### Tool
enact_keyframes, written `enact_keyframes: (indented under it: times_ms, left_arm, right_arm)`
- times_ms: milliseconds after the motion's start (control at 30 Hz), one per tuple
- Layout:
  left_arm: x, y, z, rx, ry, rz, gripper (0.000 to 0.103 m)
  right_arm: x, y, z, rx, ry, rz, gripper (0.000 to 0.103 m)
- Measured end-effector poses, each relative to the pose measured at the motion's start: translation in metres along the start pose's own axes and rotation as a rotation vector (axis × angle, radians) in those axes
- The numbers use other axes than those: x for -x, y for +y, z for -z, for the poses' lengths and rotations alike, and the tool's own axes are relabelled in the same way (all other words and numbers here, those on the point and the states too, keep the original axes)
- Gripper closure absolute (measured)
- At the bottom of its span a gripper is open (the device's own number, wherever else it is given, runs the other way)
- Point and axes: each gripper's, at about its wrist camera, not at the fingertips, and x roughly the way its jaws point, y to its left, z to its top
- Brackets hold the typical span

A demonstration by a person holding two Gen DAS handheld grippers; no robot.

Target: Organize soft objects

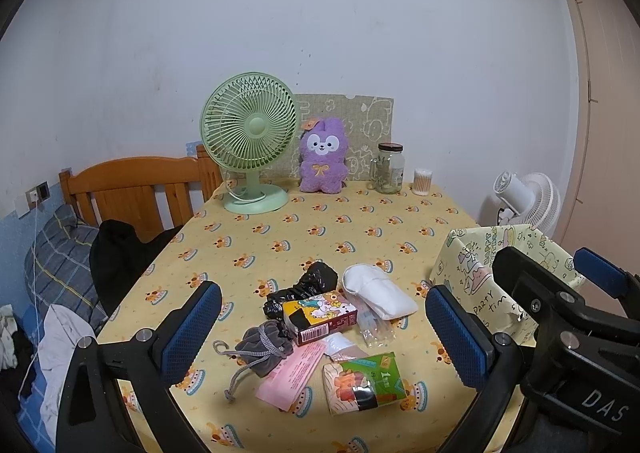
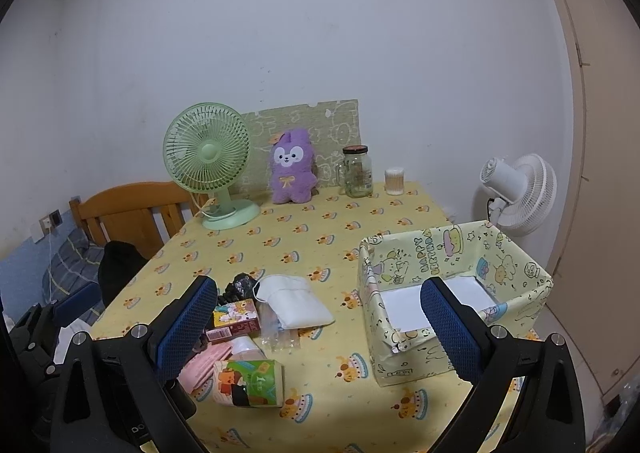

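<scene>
Tongs [image 1: 324, 337] [image 2: 320, 333] agape — nothing gripped

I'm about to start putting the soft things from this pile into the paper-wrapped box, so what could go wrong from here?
The pile is tangled: the grey drawstring pouch lies against the cartoon carton, with its cord trailing loose, so lifting it may drag neighbours along. The tissue pack sits near the table's front edge and a nudge could push it off. The box looks light, with torn paper at a corner; a bump from the open right gripper might shift it.
</scene>
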Motion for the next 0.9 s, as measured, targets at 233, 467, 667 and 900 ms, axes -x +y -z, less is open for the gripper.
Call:
enact_keyframes:
  times_ms: [233, 467, 667, 900]
  left_arm:
    - [-0.001, 0.001, 0.000, -0.001, 0.003, 0.000, 0.001]
    - [-0.005, 0.005, 0.002, -0.001, 0.005, -0.011, 0.001]
    - [-0.009, 0.009, 0.007, 0.002, 0.011, -0.018, 0.001]
    - [-0.011, 0.010, 0.010, -0.001, 0.012, -0.024, 0.003]
  right_arm:
    - [-0.002, -0.001, 0.000, -0.001, 0.006, 0.002, 0.000]
    - [-0.005, 0.001, 0.000, 0.001, 0.010, 0.007, 0.000]
    - [-0.011, 0.006, 0.002, 0.008, 0.020, 0.008, 0.000]
    - [-0.016, 0.013, 0.004, 0.020, 0.024, 0.015, 0.000]
